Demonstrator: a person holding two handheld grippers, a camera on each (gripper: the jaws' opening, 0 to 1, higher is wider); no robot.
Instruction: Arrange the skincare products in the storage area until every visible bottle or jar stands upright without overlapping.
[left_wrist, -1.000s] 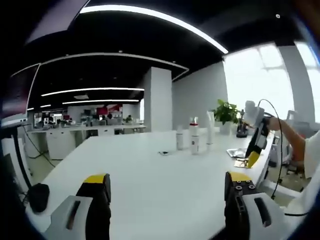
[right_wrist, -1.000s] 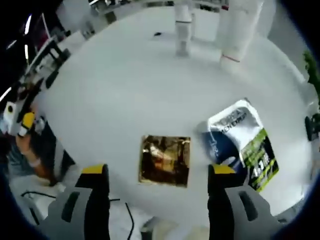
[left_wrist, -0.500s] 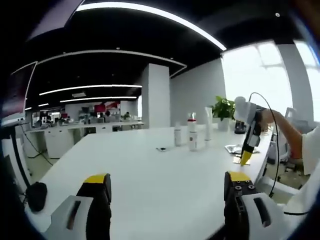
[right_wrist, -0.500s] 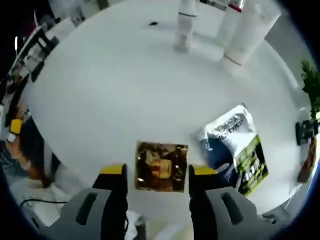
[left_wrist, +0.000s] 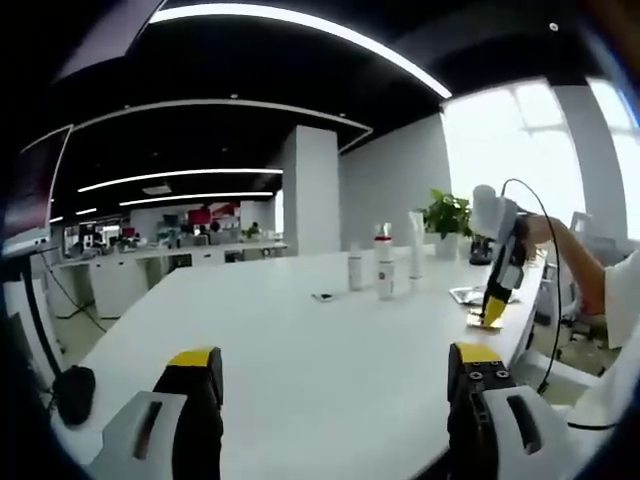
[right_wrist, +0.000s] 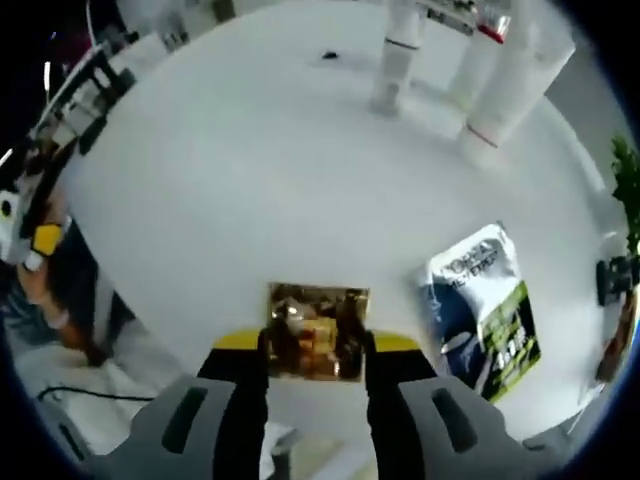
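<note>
Right fingers (right_wrist: 314, 352): closed in against both sides of the gold sachet (right_wrist: 316, 331), which lies flat near the desk (right_wrist: 220, 200) edge; a second ago they were spread wide on either side of it, and half a second ago partly narrowed.
Left fingers (left_wrist: 335, 372): held wide apart over the bare near part of the desk (left_wrist: 300, 350), nothing between them; unchanged from the earlier pictures.
Right gripper (left_wrist: 492, 312) in the left gripper view: seen at the far right, tips pointing down onto the gold sachet (left_wrist: 484, 320) at the desk edge; it was higher above the desk a second ago.
Gold sachet: flat on the desk, same spot as before, now touched on both sides by the right fingers.
Blue-green pouch (right_wrist: 486, 315): lying flat just right of the gold sachet, apart from it, not moved.
Bottles: a small white bottle (right_wrist: 396, 55) and a white tube (right_wrist: 500, 90) stand upright at the far side of the desk, with a third, red-banded one (right_wrist: 478, 50) between and behind them; none touching another.
Left gripper view: three upright bottles (left_wrist: 381, 265) seen in a row mid-desk, apart from each other.
Small dark object (right_wrist: 328, 56): on the desk left of the bottles; what it is cannot be told.
Plant (left_wrist: 447, 215): beyond the desk by the window.
Containers: whether the bottles hold anything cannot be told.
</note>
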